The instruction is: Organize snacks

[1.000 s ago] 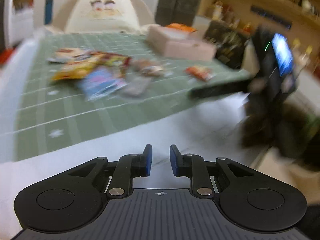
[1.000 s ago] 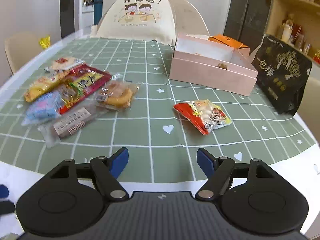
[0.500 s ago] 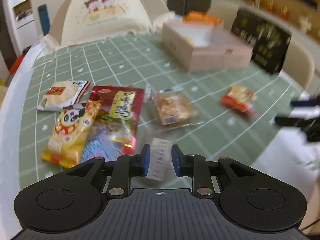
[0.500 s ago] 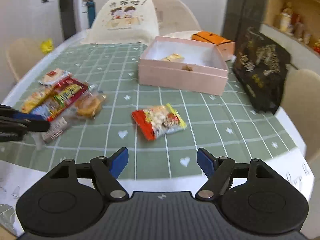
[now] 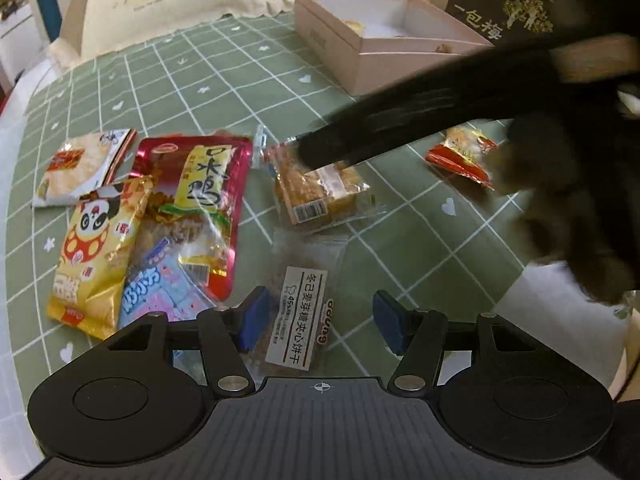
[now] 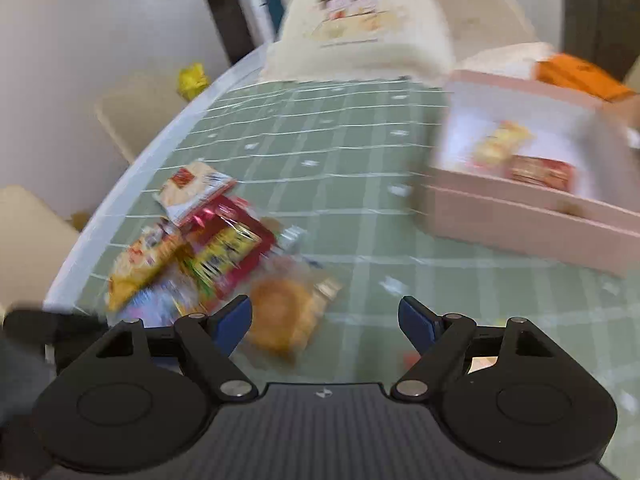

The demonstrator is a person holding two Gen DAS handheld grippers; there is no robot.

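Snack sort, barely begun: two packets lie in the pink box (image 6: 520, 216) beyond the right gripper (image 6: 324, 322), jaws just widened, empty; labelled biscuit packet (image 5: 298, 320) between the left gripper (image 5: 316, 320) jaws, just opened, ungripped; the rest on the counter (image 5: 400, 264)

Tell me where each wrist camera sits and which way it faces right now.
Left wrist: behind the left gripper, angled down at a clear biscuit packet between open jaws; the other gripper's blurred dark finger crosses above.
Right wrist: behind the right gripper, blurred, angled down at a pastry packet; jaws open.
Shared: pink box, red chicken-feet pack, green cloth.
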